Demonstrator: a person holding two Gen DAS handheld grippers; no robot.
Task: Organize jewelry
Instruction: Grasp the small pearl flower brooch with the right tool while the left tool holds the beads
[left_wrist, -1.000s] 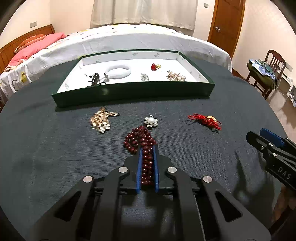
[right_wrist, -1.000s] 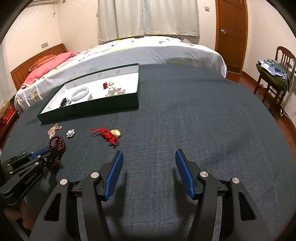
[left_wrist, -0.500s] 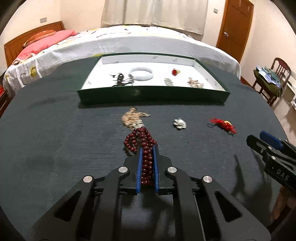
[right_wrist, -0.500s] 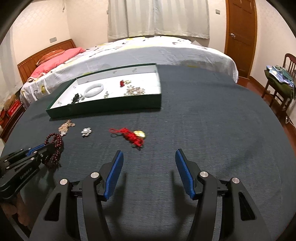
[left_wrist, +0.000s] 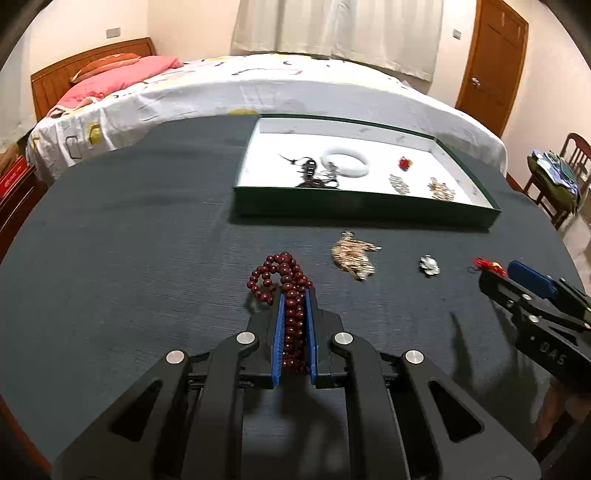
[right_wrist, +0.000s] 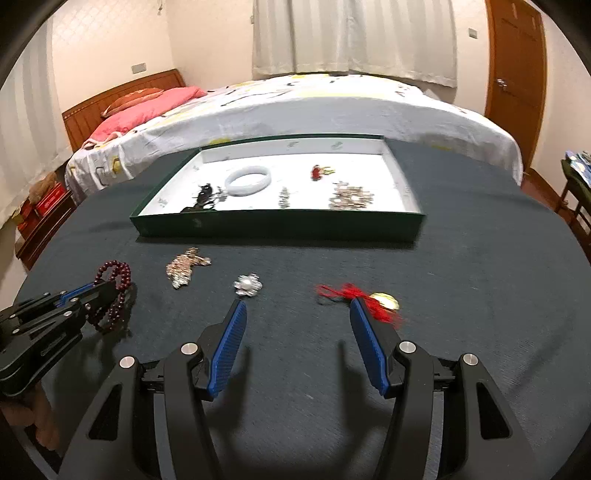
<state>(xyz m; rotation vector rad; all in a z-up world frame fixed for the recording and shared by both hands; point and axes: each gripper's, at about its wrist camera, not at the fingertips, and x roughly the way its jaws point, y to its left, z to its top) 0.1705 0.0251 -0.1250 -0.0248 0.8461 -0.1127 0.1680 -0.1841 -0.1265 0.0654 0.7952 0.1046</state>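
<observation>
— Left gripper (left_wrist: 294, 295)? Clamped tight on the string of dark red wooden beads (left_wrist: 284, 275), a bunch pinched between the blue pads, a loop spilling out past the tips and hanging toward the dark grey cloth-covered table (left_wrist: 129, 258).

— And the goal? Shallow green tray with a white lining (left_wrist: 365, 212), ahead of those tips and off to the right, long side running across the view. Nearest to the left hand, clearly — only open cloth between beads and the near wall.

— Anything in the tray's near-left corner? Black pendant (left_wrist: 308, 171) and a white jade-like bangle (left_wrist: 345, 162) there; a small red charm (left_wrist: 405, 163) and two glittery brooches farther right. Probably best to lift over the wall and drop where the lining is bare.

— Right gripper (right_wrist: 295, 308)? Standing apart, nothing between the pads, hovering low over the table. Red tassel with a gold disc (right_wrist: 360, 295) just at its right finger (right_wrist: 365, 339), a pearl flower brooch (right_wrist: 248, 285) just past its left one.

— Still loose on the table? Gold filigree piece (right_wrist: 184, 266) between beads and brooch, plus those two — three left besides the held string.

— Obstacles? The tray wall itself; a dangling loop could snag on it.
</observation>
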